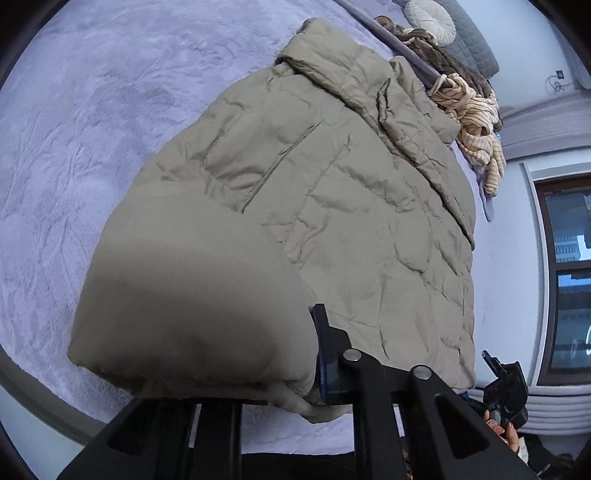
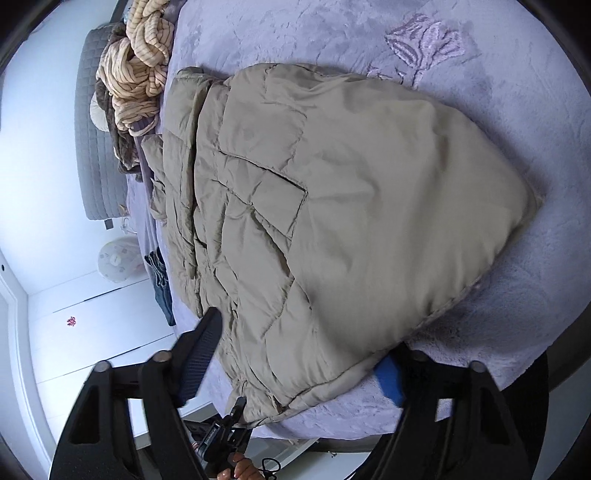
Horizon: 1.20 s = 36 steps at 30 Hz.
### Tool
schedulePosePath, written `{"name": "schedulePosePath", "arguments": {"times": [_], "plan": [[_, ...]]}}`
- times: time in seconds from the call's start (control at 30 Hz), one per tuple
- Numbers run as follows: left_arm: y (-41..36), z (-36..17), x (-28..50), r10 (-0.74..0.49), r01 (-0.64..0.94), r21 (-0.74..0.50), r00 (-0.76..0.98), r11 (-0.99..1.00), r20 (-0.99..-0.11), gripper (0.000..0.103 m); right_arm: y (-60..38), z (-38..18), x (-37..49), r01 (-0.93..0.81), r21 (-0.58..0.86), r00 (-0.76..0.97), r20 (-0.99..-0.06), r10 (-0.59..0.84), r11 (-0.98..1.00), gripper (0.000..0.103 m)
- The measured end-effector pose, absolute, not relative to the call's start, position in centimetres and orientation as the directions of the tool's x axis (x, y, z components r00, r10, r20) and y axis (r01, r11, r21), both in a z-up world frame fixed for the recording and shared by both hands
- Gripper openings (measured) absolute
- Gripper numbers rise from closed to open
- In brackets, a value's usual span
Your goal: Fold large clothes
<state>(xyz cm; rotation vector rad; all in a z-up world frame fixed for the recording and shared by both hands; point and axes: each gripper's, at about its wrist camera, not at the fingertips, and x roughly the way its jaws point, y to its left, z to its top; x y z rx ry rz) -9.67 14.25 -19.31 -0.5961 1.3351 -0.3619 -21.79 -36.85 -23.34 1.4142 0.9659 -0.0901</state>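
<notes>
A khaki quilted puffer jacket (image 1: 295,192) lay spread on a lilac plush bedspread (image 1: 92,129), its near part folded over into a smooth, puffy bulge. In the left wrist view, the left gripper (image 1: 295,376) was clenched on that folded edge: the fabric swelled over and hid one finger, and the other finger's blue pad (image 1: 327,354) pressed against the cloth. Only this view showed a dark window (image 1: 565,280) at the right and a round cream cushion (image 1: 430,18) by the grey quilted headboard (image 1: 469,33).

The right wrist view showed the right gripper (image 2: 295,363) straddling the jacket's near corner, one finger (image 2: 201,354) lifted clear of the cloth and the other finger's blue pad (image 2: 388,376) tucked under the hem; I cannot tell whether it gripped. This view alone showed denim (image 2: 160,277) hanging off the bed's side and a leaf pattern (image 2: 424,44) in the bedspread. A striped cream garment (image 2: 140,62) lay heaped beyond the jacket in both views.
</notes>
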Motion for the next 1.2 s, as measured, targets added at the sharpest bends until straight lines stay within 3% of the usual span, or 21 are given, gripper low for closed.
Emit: {"name": "schedulePosePath", "arguments": {"times": [0.03, 0.07, 0.1, 0.5, 0.9, 1.07, 1.2], "plan": [[14.2, -18.7, -9.5, -0.564, -0.071, -0.59, 0.223, 0.804, -0.795, 0.015, -36.9, -23.5, -21.6, 0.589, 0.779, 0.628, -0.609, 0.484, 0.215, 0.024], [14.1, -18.1, -9.4, -0.563, -0.056, -0.588, 0.231, 0.807, -0.793, 0.012, -37.1, -23.6, -21.6, 0.596, 0.774, 0.621, -0.614, 0.487, 0.214, 0.013], [14.0, -17.6, -9.2, -0.562, -0.043, -0.586, 0.238, 0.809, -0.792, 0.012, -37.2, -23.6, -21.5, 0.602, 0.768, 0.615, -0.619, 0.489, 0.216, 0.01], [13.3, -9.1, -4.1, -0.554, 0.079, -0.574, 0.393, 0.815, -0.734, 0.012, -38.0, -15.9, -15.0, 0.431, 0.801, 0.65, -0.595, 0.474, 0.415, 0.008], [9.0, -0.1, 9.1, -0.46, 0.118, -0.497, 0.602, 0.86, -0.652, 0.012, -40.7, -4.2, 1.3, 0.162, 0.713, 0.658, -0.593, 0.464, 0.682, 0.008], [7.3, -1.2, 15.9, -0.407, 0.054, -0.477, 0.608, 0.878, -0.682, 0.012, -41.2, -3.7, 9.7, 0.158, 0.651, 0.628, -0.647, 0.432, 0.743, 0.008], [5.7, -5.1, 21.6, -0.351, 0.031, -0.405, 0.565, 0.914, -0.747, 0.012, -41.4, -6.2, 14.9, 0.193, 0.609, 0.603, -0.693, 0.396, 0.77, 0.008]]}}
